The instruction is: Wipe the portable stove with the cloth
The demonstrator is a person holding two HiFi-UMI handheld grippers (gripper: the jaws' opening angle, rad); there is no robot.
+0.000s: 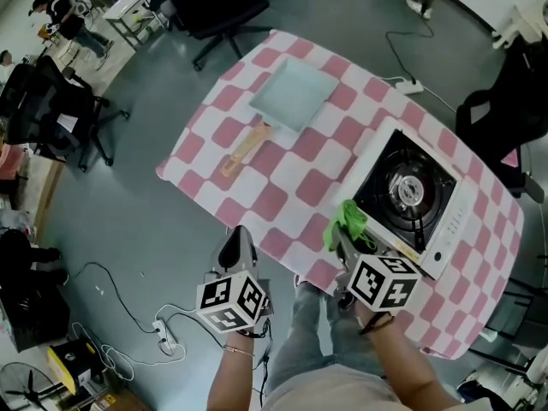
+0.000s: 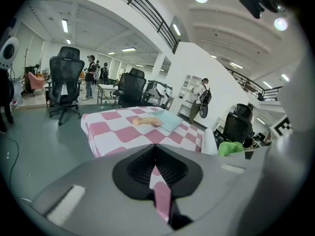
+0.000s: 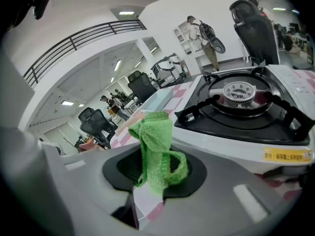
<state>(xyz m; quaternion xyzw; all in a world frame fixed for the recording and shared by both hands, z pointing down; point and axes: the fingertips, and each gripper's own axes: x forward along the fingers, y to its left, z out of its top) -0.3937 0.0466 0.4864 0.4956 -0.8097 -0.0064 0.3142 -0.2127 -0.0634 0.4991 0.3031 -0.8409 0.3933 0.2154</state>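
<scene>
The portable stove is white with a black top and a round burner, and it sits at the right end of the pink-checked table. A green cloth hangs bunched from my right gripper, which is shut on it just off the stove's near left corner. In the right gripper view the cloth stands up between the jaws of the right gripper, left of the stove. My left gripper is shut and holds nothing, at the table's front edge. It points across the table.
A pale blue square pan with a wooden handle lies at the table's far side. Black office chairs stand beyond the table and at the right. Cables and a power strip lie on the floor at the left.
</scene>
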